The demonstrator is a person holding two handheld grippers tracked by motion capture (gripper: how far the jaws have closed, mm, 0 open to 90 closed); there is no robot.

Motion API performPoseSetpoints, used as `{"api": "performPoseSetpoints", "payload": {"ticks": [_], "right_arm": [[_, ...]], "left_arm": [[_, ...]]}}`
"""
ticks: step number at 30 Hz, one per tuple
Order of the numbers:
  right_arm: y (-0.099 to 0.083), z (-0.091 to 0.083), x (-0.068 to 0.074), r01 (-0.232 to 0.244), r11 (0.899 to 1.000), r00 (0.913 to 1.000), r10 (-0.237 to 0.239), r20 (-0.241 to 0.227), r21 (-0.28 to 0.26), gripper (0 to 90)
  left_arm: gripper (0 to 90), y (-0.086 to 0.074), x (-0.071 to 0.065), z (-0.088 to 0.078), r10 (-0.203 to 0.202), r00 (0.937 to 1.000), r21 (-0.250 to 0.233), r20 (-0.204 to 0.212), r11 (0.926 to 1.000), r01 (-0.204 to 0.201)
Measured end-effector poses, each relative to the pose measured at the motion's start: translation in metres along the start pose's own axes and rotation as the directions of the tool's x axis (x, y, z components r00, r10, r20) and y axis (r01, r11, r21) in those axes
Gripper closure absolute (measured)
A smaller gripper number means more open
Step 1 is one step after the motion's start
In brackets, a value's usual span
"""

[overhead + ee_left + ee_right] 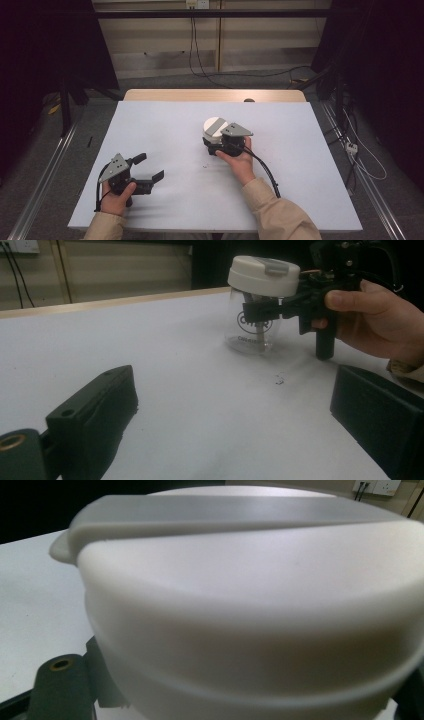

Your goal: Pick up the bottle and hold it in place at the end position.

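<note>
A clear jar [250, 330] with dark print and a white lid [214, 126] carrying a grey strip stands upright near the middle of the white table [160, 125]. My right gripper [217, 143] is shut on the jar just under the lid, one jaw across its near side in the left gripper view [262, 311]. The lid [250, 605] looms very close in the right gripper view, with a black finger [60, 690] low at the left. My left gripper [151, 166] rests at the front left, open and holding nothing [232, 390], pointing toward the jar.
A small dark speck [278, 381] lies on the table in front of the jar. The table's wooden far edge [215, 95] shows beyond the white sheet. Cables and a power strip [351, 147] lie on the floor at the right; metal rails run along both sides.
</note>
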State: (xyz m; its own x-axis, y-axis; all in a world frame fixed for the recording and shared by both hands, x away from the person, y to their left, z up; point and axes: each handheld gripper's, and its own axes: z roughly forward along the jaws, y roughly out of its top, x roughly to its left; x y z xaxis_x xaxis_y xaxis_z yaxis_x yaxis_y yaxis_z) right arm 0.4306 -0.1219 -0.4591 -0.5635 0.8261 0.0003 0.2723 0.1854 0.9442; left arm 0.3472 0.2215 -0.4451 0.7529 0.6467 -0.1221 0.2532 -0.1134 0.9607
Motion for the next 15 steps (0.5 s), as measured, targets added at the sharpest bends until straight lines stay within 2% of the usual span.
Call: {"api": "performPoseSetpoints", "payload": {"ticks": [5,9,15], "right_arm": [[0.0,0.0,0.0,-0.001,1.0,1.0,0.001,0.001,0.002,18.4],[0.0,0.0,0.0,-0.002,1.0,1.0,0.002,0.001,0.003,18.5],[0.0,0.0,0.0,-0.002,1.0,1.0,0.002,-0.001,0.002,18.4]], "left_arm": [[4.3,0.005,0.001,0.006,-0.01,0.9999,0.007,-0.008,0.9999,0.011],[3.8,0.007,-0.001,0.015,-0.014,0.9999,0.037,-0.007,0.9992,0.014],[4.0,0.012,-0.004,0.028,-0.016,0.9999,0.04,0.0,0.9991,0.016]]}}
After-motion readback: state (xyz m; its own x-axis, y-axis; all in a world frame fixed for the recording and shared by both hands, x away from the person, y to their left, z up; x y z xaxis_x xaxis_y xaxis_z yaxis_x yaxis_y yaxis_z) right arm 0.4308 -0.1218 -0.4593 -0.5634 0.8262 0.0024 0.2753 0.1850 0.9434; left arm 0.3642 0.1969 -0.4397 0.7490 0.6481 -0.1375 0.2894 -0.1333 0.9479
